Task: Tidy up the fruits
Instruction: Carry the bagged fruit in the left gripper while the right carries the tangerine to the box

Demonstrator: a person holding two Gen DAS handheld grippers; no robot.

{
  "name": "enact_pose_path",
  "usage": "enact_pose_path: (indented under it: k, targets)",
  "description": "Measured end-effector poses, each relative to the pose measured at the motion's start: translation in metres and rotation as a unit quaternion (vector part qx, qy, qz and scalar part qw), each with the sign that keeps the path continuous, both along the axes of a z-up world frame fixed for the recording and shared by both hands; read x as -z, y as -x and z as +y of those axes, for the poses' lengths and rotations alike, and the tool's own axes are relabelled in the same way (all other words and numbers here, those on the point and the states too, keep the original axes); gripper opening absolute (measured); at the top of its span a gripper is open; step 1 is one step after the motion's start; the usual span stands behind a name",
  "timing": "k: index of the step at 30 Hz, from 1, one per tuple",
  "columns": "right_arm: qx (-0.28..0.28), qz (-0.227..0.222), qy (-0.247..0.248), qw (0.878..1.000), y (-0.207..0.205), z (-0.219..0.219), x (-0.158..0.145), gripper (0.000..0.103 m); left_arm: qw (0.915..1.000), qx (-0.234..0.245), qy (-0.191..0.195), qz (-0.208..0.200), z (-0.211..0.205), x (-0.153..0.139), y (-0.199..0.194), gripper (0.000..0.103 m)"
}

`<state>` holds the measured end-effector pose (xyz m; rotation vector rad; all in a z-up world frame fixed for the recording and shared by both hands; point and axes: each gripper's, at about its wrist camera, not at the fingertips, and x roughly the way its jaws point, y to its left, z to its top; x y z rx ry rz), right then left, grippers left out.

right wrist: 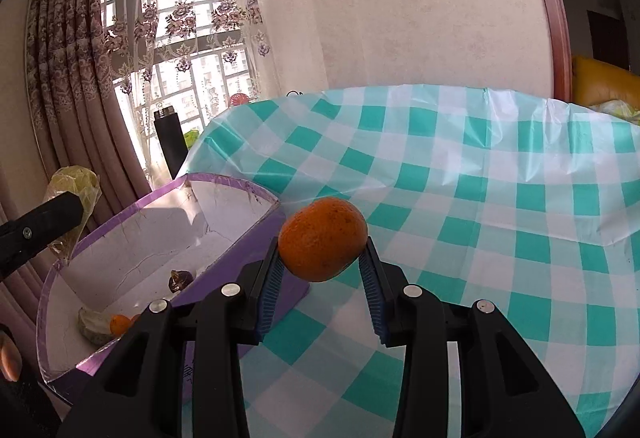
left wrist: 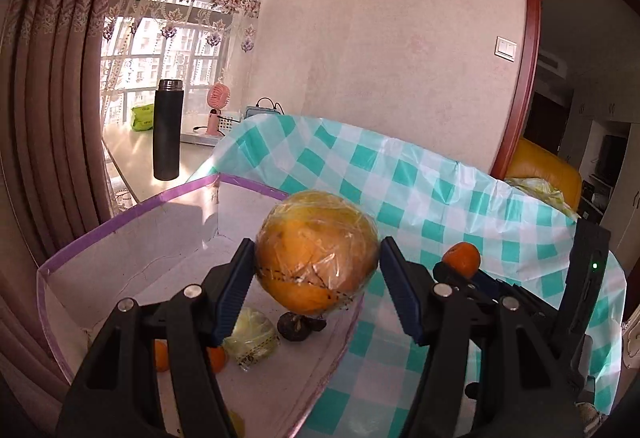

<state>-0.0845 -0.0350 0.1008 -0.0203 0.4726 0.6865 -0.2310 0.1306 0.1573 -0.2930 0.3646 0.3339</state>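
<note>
**Two fruits held aloft beside the box**

The purple-edged box (left wrist: 132,214) is the landmark, sitting on the checked desk (right wrist: 480,198). Above its open inside, the left claw (left wrist: 318,270) pinches a large film-wrapped orange fruit (left wrist: 316,250) between its blue pads. The film looks slick and the fruit wide for the pads, so it could slide out and drop onto the smaller fruit lying in the box below: a wrapped pale fruit (left wrist: 252,338), small oranges and a dark one (left wrist: 296,324).

Just right of the box, over the desk, the right claw (right wrist: 322,270) is pressed tight on a small orange (right wrist: 322,238). The orange sits high on the pad tips; it might squirt free and roll across the cloth.

Dark marks on the large fruit's film cannot be read, and no brand is legible.
</note>
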Motion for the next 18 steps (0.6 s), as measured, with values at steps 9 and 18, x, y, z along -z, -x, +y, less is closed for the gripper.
enact_pose_path:
  k: [9, 18]
  targets:
    - [-0.091, 0.006, 0.033, 0.995, 0.026, 0.072, -0.016, 0.038, 0.9955, -0.081, 0.032, 0.039, 0.085, 0.012, 0.028, 0.063]
    - [-0.135, 0.036, 0.164, 0.977, 0.026, 0.151, 0.000, 0.038, 0.9835, -0.087, 0.025, 0.156, 0.115, 0.043, 0.015, 0.064]
